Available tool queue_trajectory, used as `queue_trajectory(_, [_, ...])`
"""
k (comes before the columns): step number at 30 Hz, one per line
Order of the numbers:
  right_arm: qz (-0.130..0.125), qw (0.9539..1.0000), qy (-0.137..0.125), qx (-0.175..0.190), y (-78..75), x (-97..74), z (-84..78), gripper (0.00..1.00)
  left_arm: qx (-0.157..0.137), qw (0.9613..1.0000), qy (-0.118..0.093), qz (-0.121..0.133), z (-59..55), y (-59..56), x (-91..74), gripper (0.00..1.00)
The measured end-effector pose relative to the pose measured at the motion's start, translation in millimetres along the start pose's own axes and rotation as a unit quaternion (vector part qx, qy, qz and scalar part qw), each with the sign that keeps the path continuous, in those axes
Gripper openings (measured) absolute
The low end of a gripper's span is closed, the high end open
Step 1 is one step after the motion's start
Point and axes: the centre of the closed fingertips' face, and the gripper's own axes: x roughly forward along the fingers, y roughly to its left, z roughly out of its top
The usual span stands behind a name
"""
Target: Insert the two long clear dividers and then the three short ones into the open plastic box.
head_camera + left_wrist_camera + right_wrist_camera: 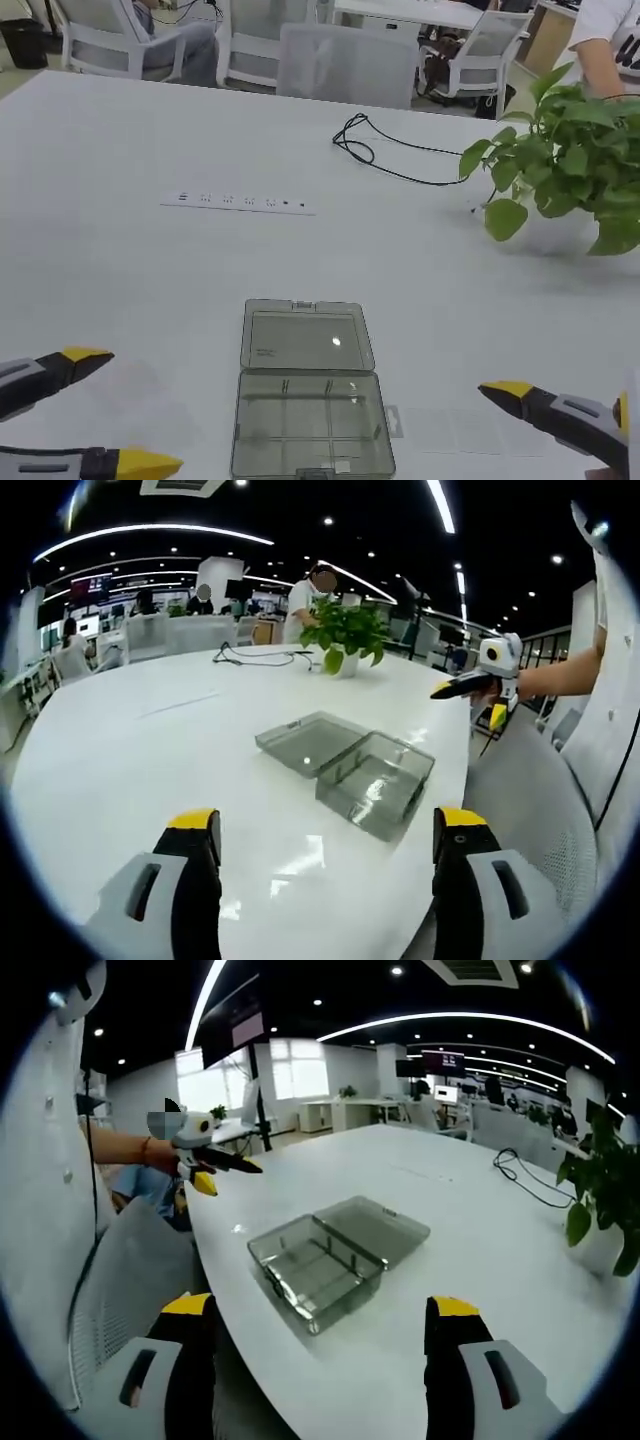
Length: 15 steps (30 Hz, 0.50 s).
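Left of the box, the left gripper hung low over the white surface, its yellow-tipped fingers spread wide apart and holding nothing. Beyond the box and a touch to its left, a white power strip lay flat, well apart from it. And there was the box itself, smoky clear plastic, sitting near the front edge of the surface between the two grippers. Its lid was flipped fully open and lay flat on the far side of the box. Faint lines crossed the inside of the box; whether those were dividers or moulded ribs, I could not tell. Just right of the box, flat clear pieces lay on the surface, too faint to count. Farther back and to the right of the box a black cable looped, and past that stood a leafy green plant. Right of the box, the right gripper hovered, fingers wide open too, empty, aimed across at the box.
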Motion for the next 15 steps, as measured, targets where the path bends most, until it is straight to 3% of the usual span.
queue_trajectory(6, [0.000, 1.0000, 0.001, 0.002, -1.2, 1.3, -0.5, 0.87, -0.004, 0.9995, 0.014, 0.027, -6.8, 21.6, -3.4, 0.86])
queue_trajectory(12, [-0.001, 1.0000, -0.001, 0.005, -1.7, 2.9, 1.0, 0.86, -0.015, 0.9969, 0.051, 0.058, -22.2, 45.9, -6.3, 0.76])
queue_trajectory(13, [0.000, 1.0000, 0.000, 0.005, -1.3, 3.2, 0.9, 0.86, -0.022, 0.9954, 0.066, 0.066, -27.6, 50.0, -7.4, 0.75])
queue_trajectory(15, [0.002, 1.0000, 0.001, 0.005, -0.6, 3.5, 0.2, 0.86, -0.014, 0.9946, 0.074, 0.072, -31.2, 55.3, -7.0, 0.72])
